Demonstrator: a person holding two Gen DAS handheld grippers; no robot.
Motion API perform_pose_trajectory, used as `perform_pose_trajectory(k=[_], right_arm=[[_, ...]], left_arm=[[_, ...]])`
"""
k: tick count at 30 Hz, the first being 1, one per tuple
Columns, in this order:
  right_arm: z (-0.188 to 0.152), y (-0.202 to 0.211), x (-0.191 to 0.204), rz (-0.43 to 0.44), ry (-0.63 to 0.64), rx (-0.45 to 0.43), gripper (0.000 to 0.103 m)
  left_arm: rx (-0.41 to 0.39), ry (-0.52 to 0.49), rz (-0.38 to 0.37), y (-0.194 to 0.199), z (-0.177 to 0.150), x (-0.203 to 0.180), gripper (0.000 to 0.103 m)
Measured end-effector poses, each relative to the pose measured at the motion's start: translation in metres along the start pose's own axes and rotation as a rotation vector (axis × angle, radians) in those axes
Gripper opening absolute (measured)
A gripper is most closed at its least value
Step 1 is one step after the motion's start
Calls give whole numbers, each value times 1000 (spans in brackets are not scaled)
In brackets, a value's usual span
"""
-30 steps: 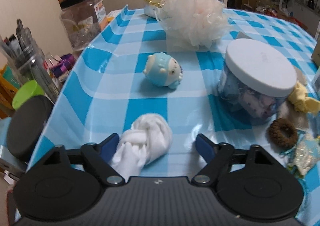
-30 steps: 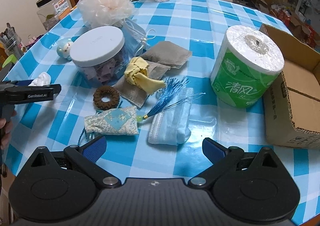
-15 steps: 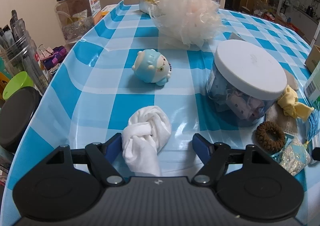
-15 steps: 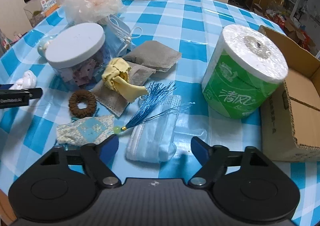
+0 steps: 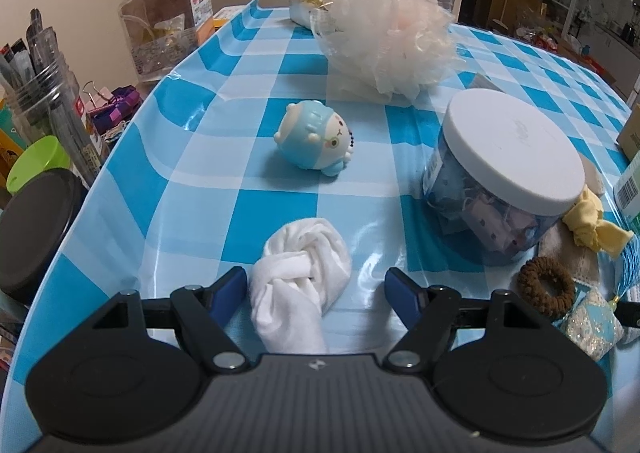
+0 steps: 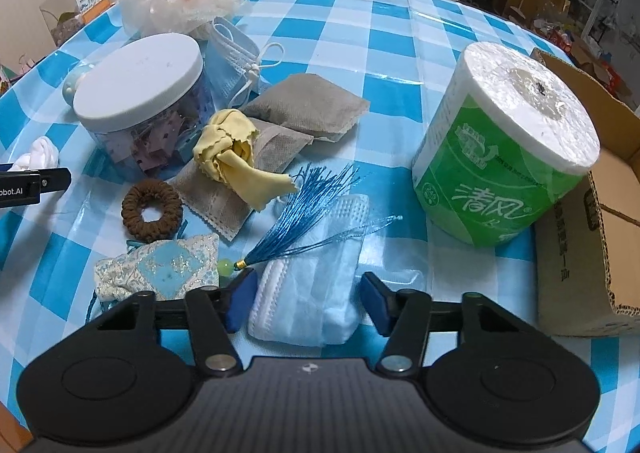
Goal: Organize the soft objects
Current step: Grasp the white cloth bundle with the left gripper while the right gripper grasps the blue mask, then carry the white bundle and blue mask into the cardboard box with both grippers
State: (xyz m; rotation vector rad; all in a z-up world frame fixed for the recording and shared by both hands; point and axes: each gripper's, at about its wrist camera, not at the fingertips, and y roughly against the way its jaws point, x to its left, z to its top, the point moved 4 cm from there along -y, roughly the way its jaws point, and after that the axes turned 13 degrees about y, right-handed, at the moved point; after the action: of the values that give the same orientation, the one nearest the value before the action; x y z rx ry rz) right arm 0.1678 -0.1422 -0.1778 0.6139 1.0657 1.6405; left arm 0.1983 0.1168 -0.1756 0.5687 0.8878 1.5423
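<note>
My left gripper [image 5: 316,289] is open around a knotted white cloth [image 5: 304,273] lying on the blue checked tablecloth; the cloth sits against the left finger. My right gripper [image 6: 306,303] is open around a folded blue face mask [image 6: 312,293], jaws on either side of it. A blue tassel [image 6: 304,213] lies across the mask. Nearby lie a brown hair tie [image 6: 152,209], a blue sachet [image 6: 160,269], a yellow knotted cloth [image 6: 232,157], grey pouches [image 6: 312,109] and a second mask [image 6: 236,53].
A white-lidded jar [image 6: 140,89], a bath pouf [image 5: 392,37], a blue toy [image 5: 316,143], a toilet paper roll [image 6: 508,141] and an open cardboard box [image 6: 592,245] stand on the table. Pen holder [image 5: 52,93] and jars crowd the left edge.
My right gripper moved forward and down until its jaws came around the blue mask. My left gripper shifted slightly, the white cloth staying between its jaws.
</note>
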Motion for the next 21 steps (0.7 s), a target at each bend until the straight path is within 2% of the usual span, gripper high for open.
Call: perform_pose_trajectory(k=[3, 6, 8, 21], right_arm=[[1, 1, 0, -11, 5, 2, 50], [1, 2, 0, -25, 13, 6, 46], [1, 4, -1, -33, 12, 8, 45], [2, 37, -11, -65, 19, 5, 44]], left_arm=[[-2, -4, -5, 0, 1, 0, 69], [-6, -12, -12, 1, 1, -1, 60], [-5, -16, -16, 2, 2, -1, 50], [-5, -44, -80, 24, 9, -1, 47]])
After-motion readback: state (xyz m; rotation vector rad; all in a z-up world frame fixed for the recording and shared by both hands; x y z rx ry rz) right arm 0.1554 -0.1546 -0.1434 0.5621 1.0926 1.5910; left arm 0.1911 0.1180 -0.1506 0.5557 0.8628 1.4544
